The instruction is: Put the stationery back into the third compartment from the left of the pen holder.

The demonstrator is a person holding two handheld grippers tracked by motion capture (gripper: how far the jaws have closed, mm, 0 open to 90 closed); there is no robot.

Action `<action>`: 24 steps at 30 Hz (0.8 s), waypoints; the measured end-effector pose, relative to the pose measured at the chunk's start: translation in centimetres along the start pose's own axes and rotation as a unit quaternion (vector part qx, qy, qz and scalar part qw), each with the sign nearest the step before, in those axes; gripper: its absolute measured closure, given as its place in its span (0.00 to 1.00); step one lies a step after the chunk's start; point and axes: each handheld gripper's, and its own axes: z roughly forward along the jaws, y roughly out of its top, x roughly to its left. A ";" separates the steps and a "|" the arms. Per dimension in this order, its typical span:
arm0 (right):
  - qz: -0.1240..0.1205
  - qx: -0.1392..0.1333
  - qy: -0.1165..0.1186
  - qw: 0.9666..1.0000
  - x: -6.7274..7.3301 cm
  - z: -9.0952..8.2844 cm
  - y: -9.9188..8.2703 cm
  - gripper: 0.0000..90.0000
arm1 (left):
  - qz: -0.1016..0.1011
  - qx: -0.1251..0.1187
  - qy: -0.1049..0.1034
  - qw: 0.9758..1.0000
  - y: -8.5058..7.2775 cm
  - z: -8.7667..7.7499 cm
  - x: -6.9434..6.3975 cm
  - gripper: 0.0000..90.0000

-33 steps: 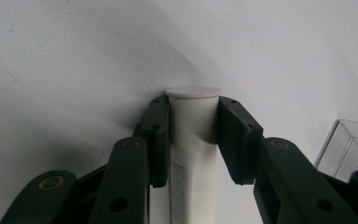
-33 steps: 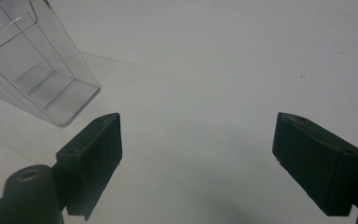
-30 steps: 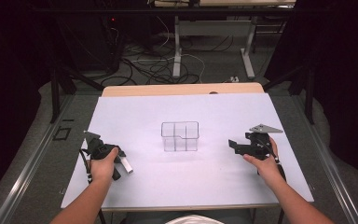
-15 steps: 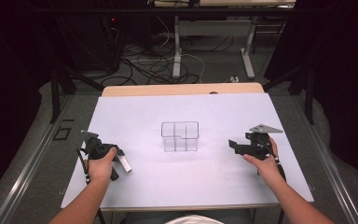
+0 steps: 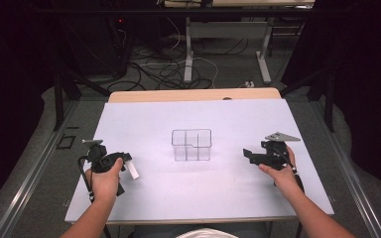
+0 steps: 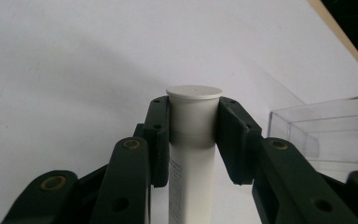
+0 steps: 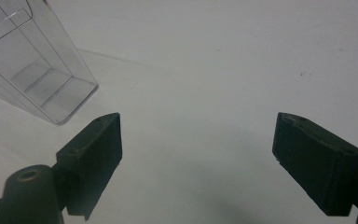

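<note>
High view: my left gripper (image 5: 125,161) clamps the white tube (image 5: 133,169), long axis toward 5 o'clock, near the mat's (image 5: 218,198) left edge; right gripper (image 5: 250,154) open; bare mat surrounds the clear organizer (image 5: 192,144).

1. In the high view the white table (image 5: 198,124) lies bare across the upper part of the frame, behind the clear divided box (image 5: 192,145); a hand could pass there freely.
2. That box is the one obstacle, standing at the frame's centre, between the two hands.
3. Left of centre, an open strip of table separates the box from the white tube (image 5: 133,170) held in the left gripper (image 5: 124,159).
4. Right of centre, a similar bare strip lies between the box and the right gripper (image 5: 249,154), whose fingers (image 7: 98,154) stand wide apart over bare table.
5. The lower middle of the frame, between the forearms, is open table.
</note>
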 end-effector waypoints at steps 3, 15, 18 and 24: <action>0.001 0.001 0.000 1.000 0.0 0.0 0.0 0.17 | 0.024 -0.028 -0.009 0.999 0.1 -0.3 -0.8 0.74; -0.002 0.000 -0.003 1.000 0.0 0.0 0.0 0.17 | 0.122 -0.109 -0.028 0.986 1.2 -1.9 -4.0 0.74; -0.003 -0.001 -0.002 1.000 0.0 0.0 0.0 0.17 | 0.147 -0.122 -0.030 0.981 1.4 -2.2 -4.8 0.74; -0.003 0.001 -0.002 1.000 0.0 0.1 -0.1 0.17 | 0.185 -0.142 -0.038 0.972 1.7 -2.7 -6.4 0.74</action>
